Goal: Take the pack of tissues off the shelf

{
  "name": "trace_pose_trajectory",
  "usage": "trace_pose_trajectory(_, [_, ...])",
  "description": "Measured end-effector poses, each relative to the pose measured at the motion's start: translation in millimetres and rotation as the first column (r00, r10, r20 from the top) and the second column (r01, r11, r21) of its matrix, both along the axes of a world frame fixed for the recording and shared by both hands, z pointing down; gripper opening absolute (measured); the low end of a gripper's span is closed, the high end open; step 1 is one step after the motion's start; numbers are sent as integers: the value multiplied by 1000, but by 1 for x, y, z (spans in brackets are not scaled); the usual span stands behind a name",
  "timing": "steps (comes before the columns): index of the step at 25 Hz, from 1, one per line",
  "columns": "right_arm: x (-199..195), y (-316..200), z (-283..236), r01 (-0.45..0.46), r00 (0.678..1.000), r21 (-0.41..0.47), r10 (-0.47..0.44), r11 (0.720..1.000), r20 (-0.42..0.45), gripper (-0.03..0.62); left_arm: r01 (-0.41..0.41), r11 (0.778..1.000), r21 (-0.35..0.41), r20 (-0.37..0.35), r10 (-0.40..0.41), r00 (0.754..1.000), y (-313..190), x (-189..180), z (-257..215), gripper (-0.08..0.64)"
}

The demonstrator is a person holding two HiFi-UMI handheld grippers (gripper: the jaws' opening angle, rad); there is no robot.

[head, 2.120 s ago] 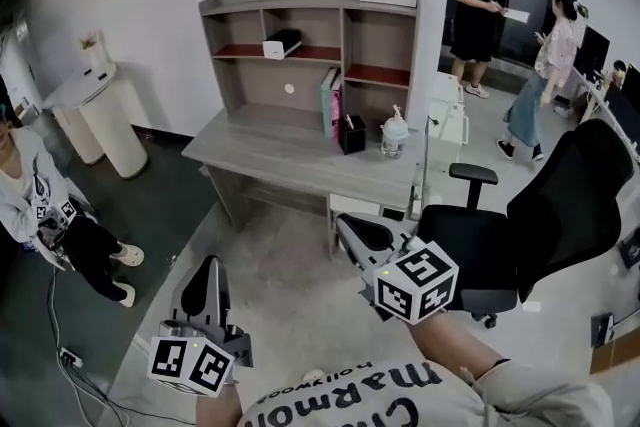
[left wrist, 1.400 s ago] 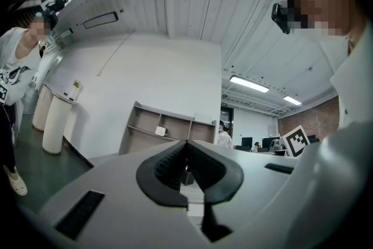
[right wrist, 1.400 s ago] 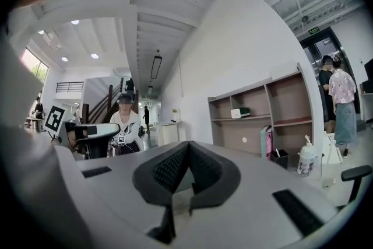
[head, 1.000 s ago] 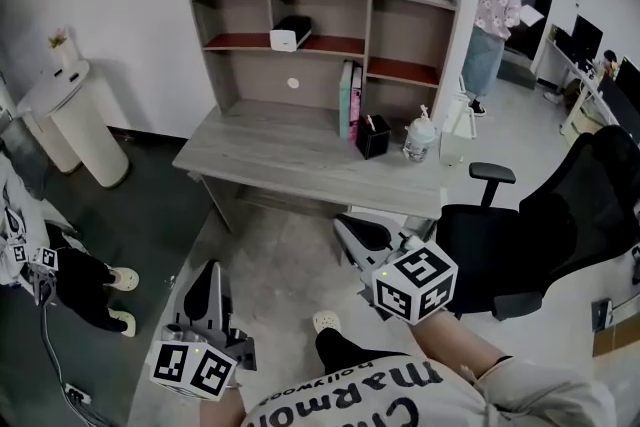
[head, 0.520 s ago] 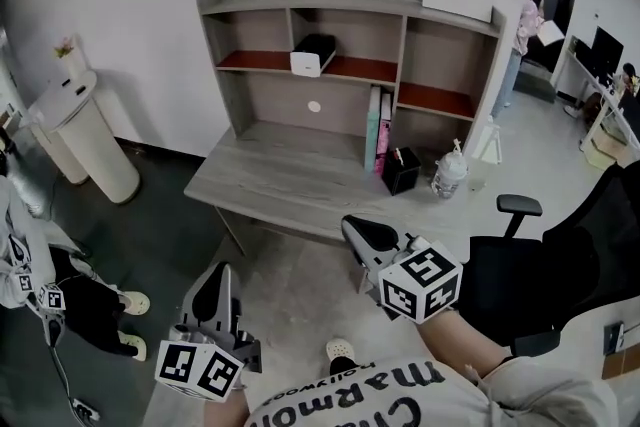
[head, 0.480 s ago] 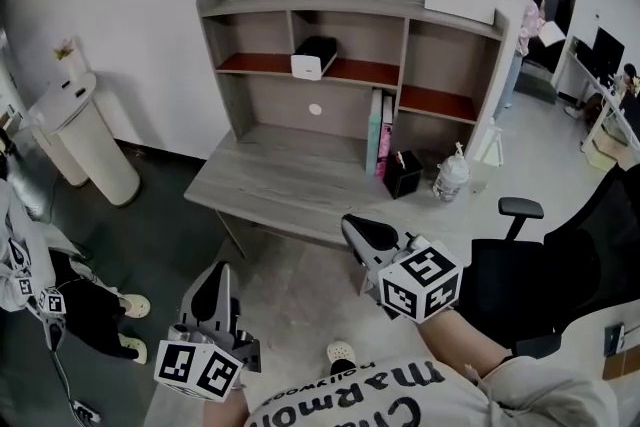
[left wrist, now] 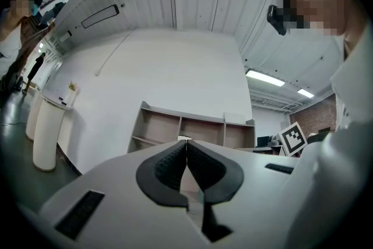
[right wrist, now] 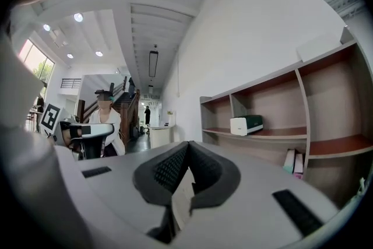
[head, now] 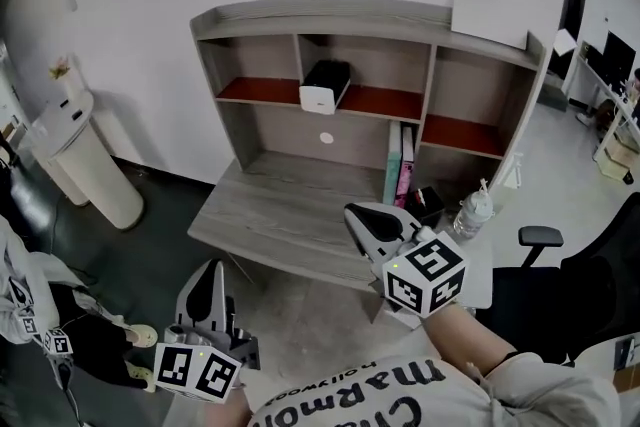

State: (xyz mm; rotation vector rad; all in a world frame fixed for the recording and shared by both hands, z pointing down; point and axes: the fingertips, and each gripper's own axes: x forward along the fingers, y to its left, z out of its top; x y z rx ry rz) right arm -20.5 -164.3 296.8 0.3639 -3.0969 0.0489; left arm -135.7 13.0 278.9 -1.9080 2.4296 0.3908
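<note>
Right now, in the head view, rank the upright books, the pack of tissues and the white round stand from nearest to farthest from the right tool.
1. upright books, on the desk just beyond the right tool.
2. pack of tissues, higher up and further back, on the red shelf.
3. white round stand, far off to the left.

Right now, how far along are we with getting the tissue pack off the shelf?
Nothing is done yet: the tissue pack sits on the red shelf board, untouched. In hand: nothing; the left gripper and right gripper are both shut, empty and well short of it. Left: reach, grip the pack, lift it off.
</note>
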Motion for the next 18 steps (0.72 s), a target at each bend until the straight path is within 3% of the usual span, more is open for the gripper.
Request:
trace_pose_trajectory(12, [-39,-37,16,21,1000,3,-21,1000,-18,8,5,1000,5,-32,-5,999,-39,-36,19,17])
trace_pose_trajectory(18, [-35,-37,32,12,1000,-63,-13,998,-21,8,-32,999,-36,-44,30,999,-46,-31,32,17])
